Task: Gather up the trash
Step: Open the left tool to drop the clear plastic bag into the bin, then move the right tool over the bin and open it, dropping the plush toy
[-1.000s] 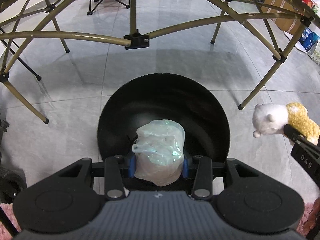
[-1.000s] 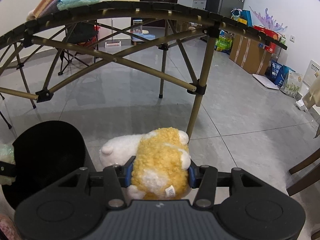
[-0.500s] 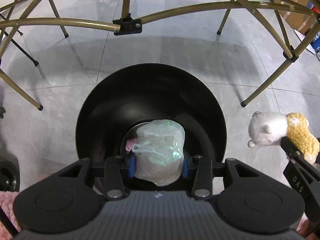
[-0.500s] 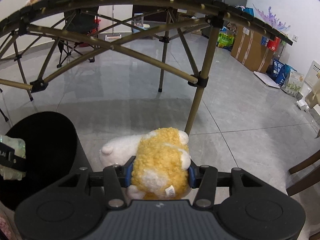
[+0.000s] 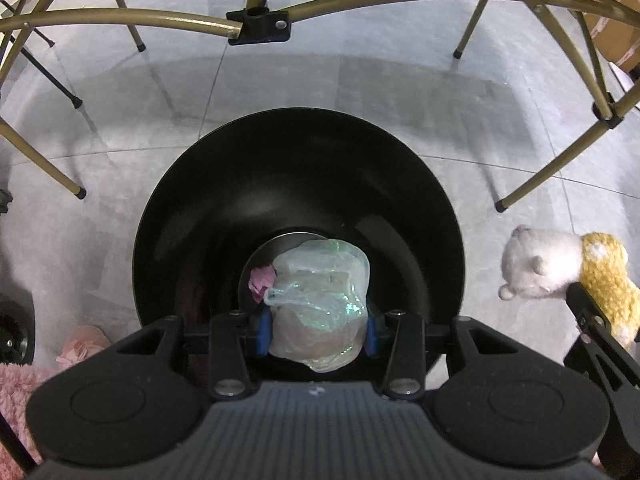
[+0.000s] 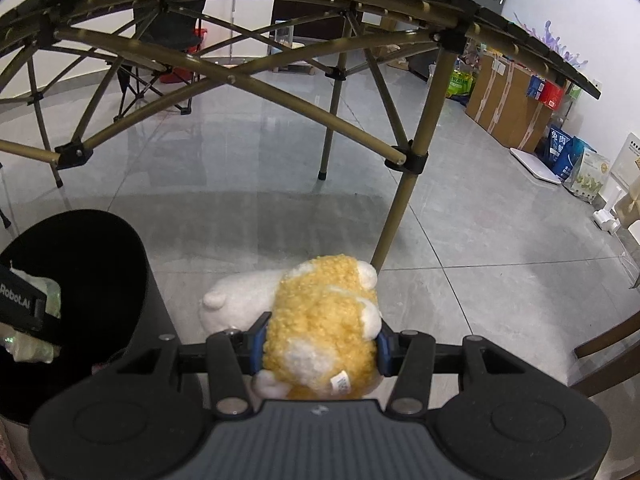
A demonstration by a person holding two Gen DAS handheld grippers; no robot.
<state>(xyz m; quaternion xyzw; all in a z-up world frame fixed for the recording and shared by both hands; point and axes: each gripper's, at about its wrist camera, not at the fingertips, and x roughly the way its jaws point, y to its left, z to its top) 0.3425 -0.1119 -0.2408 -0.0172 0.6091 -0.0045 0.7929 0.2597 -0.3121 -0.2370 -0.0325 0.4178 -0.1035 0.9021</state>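
My left gripper is shut on a crumpled clear plastic bag and holds it over the open mouth of a round black trash bin. A pink scrap lies at the bin's bottom. My right gripper is shut on a yellow and white plush toy, to the right of the bin. The toy also shows at the right edge of the left wrist view. The left gripper and its bag show at the left edge of the right wrist view.
A folding table's gold metal legs and cross bars stand just behind the bin on a grey tiled floor. Pink fluffy fabric lies at the lower left. Cardboard boxes and bags line the right wall. A wooden chair leg is at far right.
My left gripper has moved forward and lower over the bin with the bag, so the bin's bottom and the pink scrap show. The right gripper still holds the toy in about the same place.
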